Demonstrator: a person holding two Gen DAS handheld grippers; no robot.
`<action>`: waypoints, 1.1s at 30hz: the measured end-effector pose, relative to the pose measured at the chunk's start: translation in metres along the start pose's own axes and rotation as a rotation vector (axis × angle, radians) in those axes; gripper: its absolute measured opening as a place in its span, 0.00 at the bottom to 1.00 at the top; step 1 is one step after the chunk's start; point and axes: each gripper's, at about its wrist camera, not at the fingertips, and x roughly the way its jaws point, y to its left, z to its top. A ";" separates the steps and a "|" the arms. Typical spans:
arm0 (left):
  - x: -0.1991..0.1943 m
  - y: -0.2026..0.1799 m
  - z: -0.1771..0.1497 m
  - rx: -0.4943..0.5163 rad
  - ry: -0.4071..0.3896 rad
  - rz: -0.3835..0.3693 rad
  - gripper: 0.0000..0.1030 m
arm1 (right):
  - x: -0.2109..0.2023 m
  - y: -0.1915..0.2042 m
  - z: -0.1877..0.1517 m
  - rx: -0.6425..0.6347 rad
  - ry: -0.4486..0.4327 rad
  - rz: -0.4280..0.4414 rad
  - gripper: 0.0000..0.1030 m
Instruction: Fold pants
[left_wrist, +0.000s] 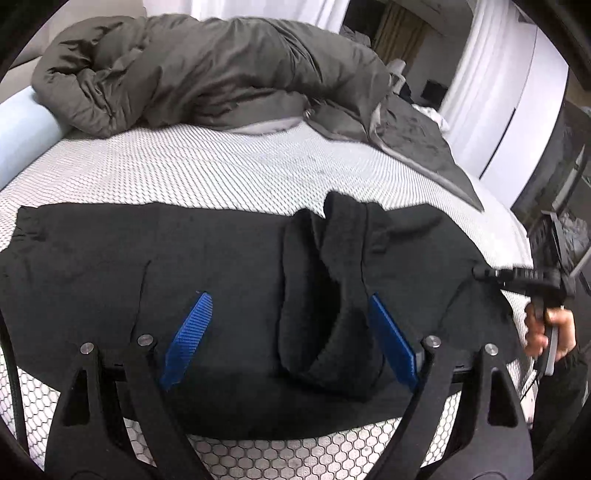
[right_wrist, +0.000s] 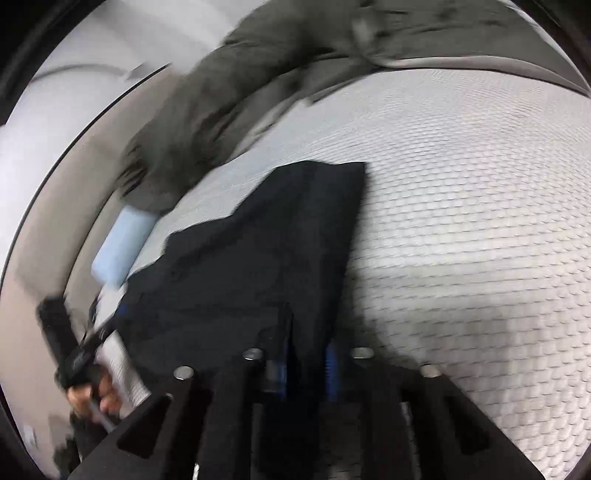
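- Black pants (left_wrist: 221, 266) lie spread across the near part of the honeycomb-pattern mattress (left_wrist: 236, 166), reaching almost to its near edge; a raised, bunched fold stands up toward the right-hand end.
- Left gripper (left_wrist: 288, 339): blue pads spread wide, nothing between them, hovering low over the middle of the pants beside that raised fold.
- Right gripper (right_wrist: 306, 365): fingers drawn close together with black cloth pinched between the blue pads; it holds an edge of the pants lifted off the mattress. View is motion-blurred.
- Handling judgement: fabric looks soft, limp and fairly thick, light to lift, and will sag and bunch when held at one point. Best grips are hems, waistband or a corner, one per tool, so the panel stays taut.
- Room: wide bare mattress beyond the pants, between them and the grey duvet (left_wrist: 192, 74) heaped at the far side. A pale blue cushion (left_wrist: 22, 129) sits at the far left of the pants.
- Risk: near edge of the mattress is just beside the pants; cloth could slide off.
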 end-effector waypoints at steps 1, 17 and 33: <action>0.002 0.000 -0.003 0.002 0.013 -0.013 0.82 | -0.001 -0.005 0.001 0.031 -0.005 -0.018 0.41; 0.005 -0.017 -0.032 0.075 0.194 -0.108 0.15 | -0.049 0.039 -0.023 -0.070 -0.129 0.034 0.53; 0.086 -0.019 0.072 -0.069 0.216 -0.105 0.70 | -0.009 0.075 -0.033 -0.177 -0.040 0.036 0.78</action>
